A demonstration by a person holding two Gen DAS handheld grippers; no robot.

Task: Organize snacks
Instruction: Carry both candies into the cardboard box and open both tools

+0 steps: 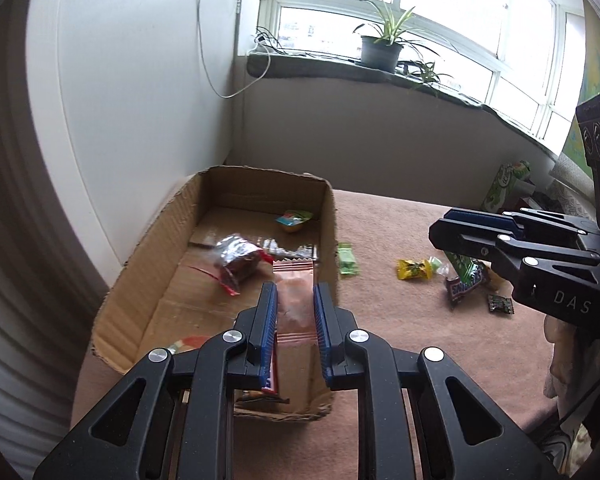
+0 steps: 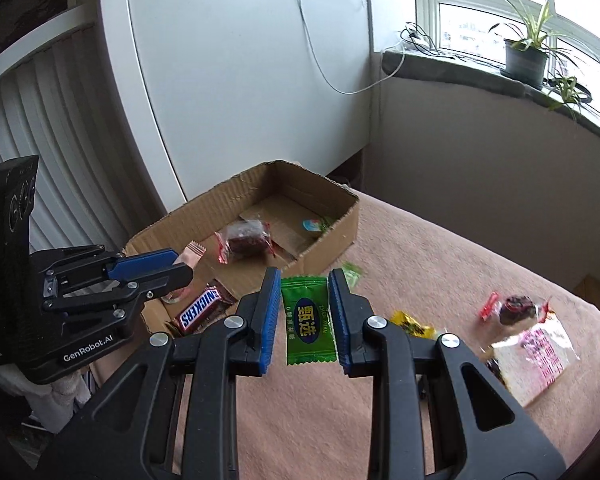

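Observation:
My left gripper [image 1: 295, 316] is shut on a pink snack packet [image 1: 294, 300] and holds it over the near right part of the cardboard box [image 1: 148, 240]. The box holds a dark red wrapped snack [image 1: 238, 262], a small jelly cup [image 1: 294, 220] and a Snickers bar [image 2: 202, 310]. My right gripper [image 2: 305, 316] is shut on a green candy packet [image 2: 308, 316] and holds it above the pink cloth, just right of the box [image 2: 328, 240]. The left gripper shows in the right wrist view [image 2: 180, 268].
Loose on the pink cloth [image 2: 440, 248] lie a yellow candy [image 1: 414, 270], a green candy [image 1: 348, 260], a Snickers bar [image 1: 466, 284], a dark red wrapped snack [image 2: 516, 308] and a white-pink packet [image 2: 536, 352]. A white cabinet stands behind the box. A potted plant [image 1: 382, 50] sits on the windowsill.

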